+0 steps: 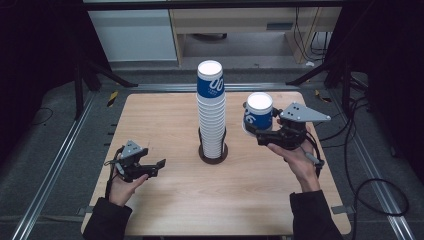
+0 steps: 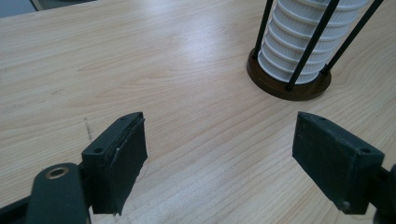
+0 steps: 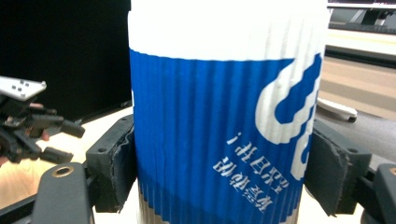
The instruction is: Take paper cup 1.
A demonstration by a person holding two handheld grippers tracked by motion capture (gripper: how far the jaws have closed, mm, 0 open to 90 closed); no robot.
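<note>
A tall stack of ribbed white paper cups [image 1: 211, 110] with a blue-and-white cup on top stands in a dark wire holder [image 1: 213, 155] at the table's middle. My right gripper [image 1: 256, 128] is shut on a single blue-and-white cup [image 1: 259, 112], held just right of the stack; its pads press both sides of the cup [image 3: 219, 140], whose print reads upside down. Over the table's left part, my left gripper [image 1: 160, 166] is open and points toward the holder. Nothing lies between its jaws [image 2: 219, 154]; the stack's lower cups [image 2: 299, 42] and holder base [image 2: 289, 86] lie ahead.
The wooden table [image 1: 160, 125] has bare surface on both sides of the holder. Metal floor rails [image 1: 55, 160] run along its left and right. Cables [image 1: 380, 195] trail on the floor at the right. A white cabinet [image 1: 132, 35] stands beyond the far edge.
</note>
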